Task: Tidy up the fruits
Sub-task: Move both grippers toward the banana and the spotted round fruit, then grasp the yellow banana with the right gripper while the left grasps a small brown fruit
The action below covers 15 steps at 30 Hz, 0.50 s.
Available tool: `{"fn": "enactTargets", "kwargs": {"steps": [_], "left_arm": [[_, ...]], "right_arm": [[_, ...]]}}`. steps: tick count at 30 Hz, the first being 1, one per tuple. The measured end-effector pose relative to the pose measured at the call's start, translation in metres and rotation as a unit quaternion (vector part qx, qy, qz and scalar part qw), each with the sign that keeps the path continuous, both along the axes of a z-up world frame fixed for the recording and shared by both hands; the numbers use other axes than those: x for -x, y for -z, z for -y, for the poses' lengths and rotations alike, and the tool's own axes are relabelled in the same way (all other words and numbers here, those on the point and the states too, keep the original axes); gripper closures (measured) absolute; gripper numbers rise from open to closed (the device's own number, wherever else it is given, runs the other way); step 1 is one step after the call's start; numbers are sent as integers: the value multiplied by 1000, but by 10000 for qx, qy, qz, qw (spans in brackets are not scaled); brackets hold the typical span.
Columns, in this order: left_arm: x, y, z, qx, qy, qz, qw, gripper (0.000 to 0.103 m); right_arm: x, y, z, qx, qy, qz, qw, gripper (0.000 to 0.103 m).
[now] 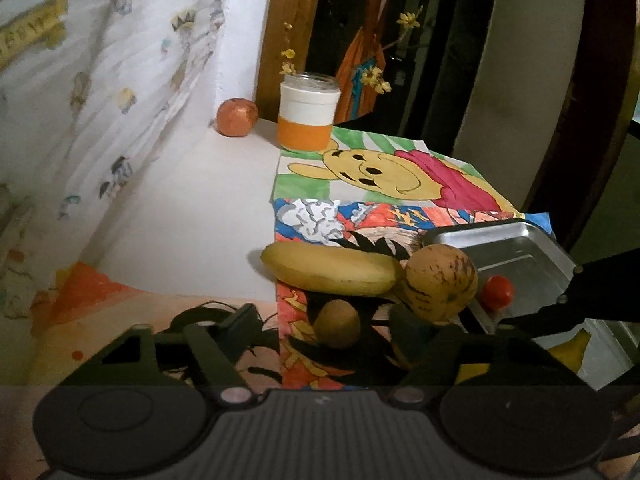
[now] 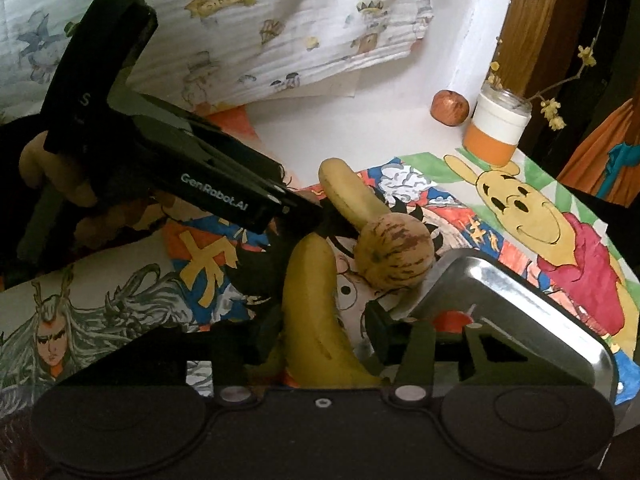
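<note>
Fruit is lying scattered across coloured cartoon drawings (image 1: 384, 176) that are covering a white table (image 1: 208, 208). In the left wrist view, the left gripper (image 1: 332, 322) is standing with its jaws spread wide, and a small brown kiwi (image 1: 337, 323) is sitting between them with neither finger touching it. Just beyond, a banana (image 1: 332, 270) is lying crosswise, its end touching a round, streaked yellow melon-like fruit (image 1: 440, 282), which is resting against the near corner of a metal tray (image 1: 516, 248). A small red fruit (image 1: 497, 291) is sitting inside the tray at its near edge. In the right wrist view, the right gripper (image 2: 320, 334) is reaching around a second banana (image 2: 316, 312), its jaws standing apart on either side; whether the pads are pressing the peel, I cannot tell. At the far wall, a reddish apple (image 1: 237, 117) is sitting near an orange-and-white jar (image 1: 308, 116) holding yellow flower sprigs (image 1: 374, 78).
</note>
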<state>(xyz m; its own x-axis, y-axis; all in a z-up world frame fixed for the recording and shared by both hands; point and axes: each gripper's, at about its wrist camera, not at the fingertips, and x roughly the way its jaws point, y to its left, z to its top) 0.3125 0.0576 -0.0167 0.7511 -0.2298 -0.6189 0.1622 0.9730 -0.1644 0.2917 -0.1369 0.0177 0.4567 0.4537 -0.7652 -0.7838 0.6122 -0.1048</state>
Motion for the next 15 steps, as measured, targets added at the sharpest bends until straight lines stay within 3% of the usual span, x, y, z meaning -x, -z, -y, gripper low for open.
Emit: {"fn": "enactTargets", "kwargs": {"steps": [15], "left_arm": [[-9, 6, -7, 326, 128, -169, 9992, 72]], "right_arm": [[-11, 4, -3, -116, 108, -402, 9991, 61]]}}
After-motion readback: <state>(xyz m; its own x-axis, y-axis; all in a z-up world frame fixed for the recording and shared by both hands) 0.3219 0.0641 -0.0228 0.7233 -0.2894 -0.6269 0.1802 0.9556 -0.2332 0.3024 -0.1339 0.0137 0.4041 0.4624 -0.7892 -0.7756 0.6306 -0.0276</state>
